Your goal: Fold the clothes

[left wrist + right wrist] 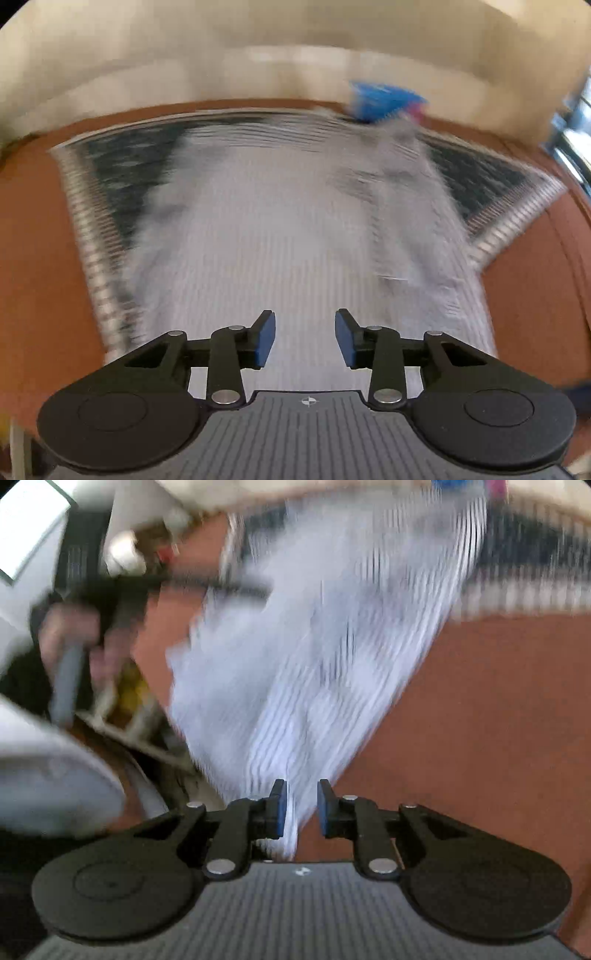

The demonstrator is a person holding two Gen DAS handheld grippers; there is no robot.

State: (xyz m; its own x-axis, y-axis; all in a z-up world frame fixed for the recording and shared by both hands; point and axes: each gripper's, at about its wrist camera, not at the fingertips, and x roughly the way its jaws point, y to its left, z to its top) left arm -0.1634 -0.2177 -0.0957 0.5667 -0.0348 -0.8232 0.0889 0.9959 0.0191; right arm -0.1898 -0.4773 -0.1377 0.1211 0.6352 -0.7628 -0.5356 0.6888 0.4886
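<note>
Both views are smeared with motion blur, so take the fine detail with a grain of salt. The thing being folded is a pale blue-and-white striped garment [295, 229] lying across a dark mat with a silvery ribbed border [92, 258], which sits on a reddish-brown table [33, 240]. Laying it out flat like that makes sense: the person needs the cloth spread before any fold line can be made.

The left gripper [305, 338] hovers over the near part of the garment with its blue pads [266, 341] spread apart and nothing between them. It looks like it's lined up with the cloth's long axis, probably so it can come down on an edge or pin the fabric.

The right gripper [301, 806] is the more interesting one. A bunched edge of the striped cloth [314, 657] runs right down into the gap between its pads [281, 808], and the fabric fans out from there like it's being lifted or dragged. But there's visible space on either side of the cloth, so the jaws look parted, not clamped (hard to say if they're closing on it or letting go).

Off to the left in the right wrist view there's the person's hand [70, 635] on a grey handle, plus blurry clutter. A blue object [384, 99] sits at the table's far edge; too blurred to name.
</note>
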